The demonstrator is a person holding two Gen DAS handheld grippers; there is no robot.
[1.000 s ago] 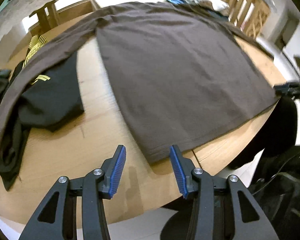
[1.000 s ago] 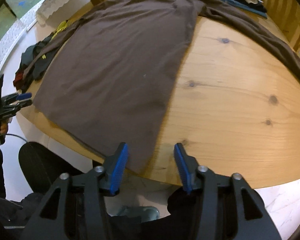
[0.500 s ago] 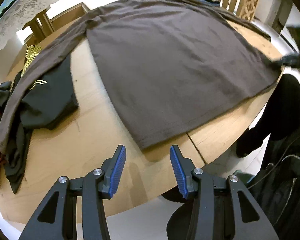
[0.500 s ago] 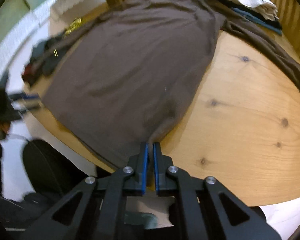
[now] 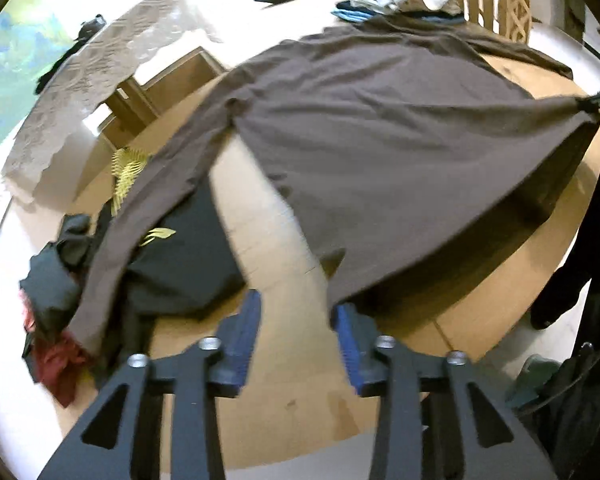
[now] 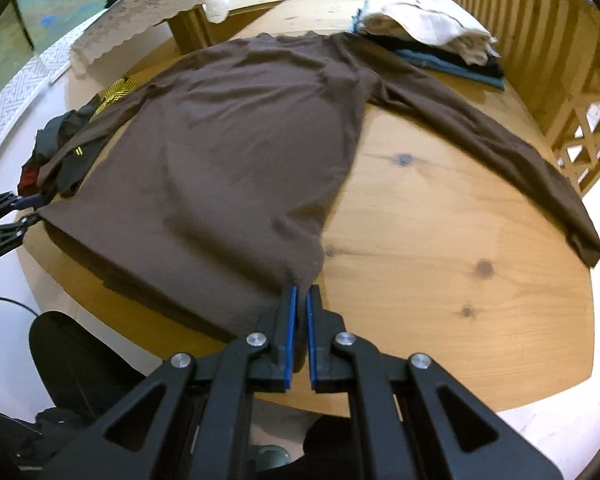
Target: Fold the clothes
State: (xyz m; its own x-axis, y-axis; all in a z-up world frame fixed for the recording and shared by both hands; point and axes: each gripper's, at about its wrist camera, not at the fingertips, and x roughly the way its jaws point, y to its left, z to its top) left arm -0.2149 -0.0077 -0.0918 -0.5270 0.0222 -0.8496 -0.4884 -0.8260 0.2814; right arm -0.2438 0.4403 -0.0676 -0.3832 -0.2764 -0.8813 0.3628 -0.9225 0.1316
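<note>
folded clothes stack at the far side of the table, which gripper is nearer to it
Right, narrowly. The right gripper grips the brown shirt's hem corner on the side where the folded stack sits; the left gripper is at the opposite hem corner, diagonally across.

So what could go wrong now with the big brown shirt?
The right gripper pinches one hem corner of the brown shirt, but the left gripper is open at the other corner, so lifting now could pull the shirt crooked. Its left sleeve lies over the dark clothes pile and might drag it along.
</note>
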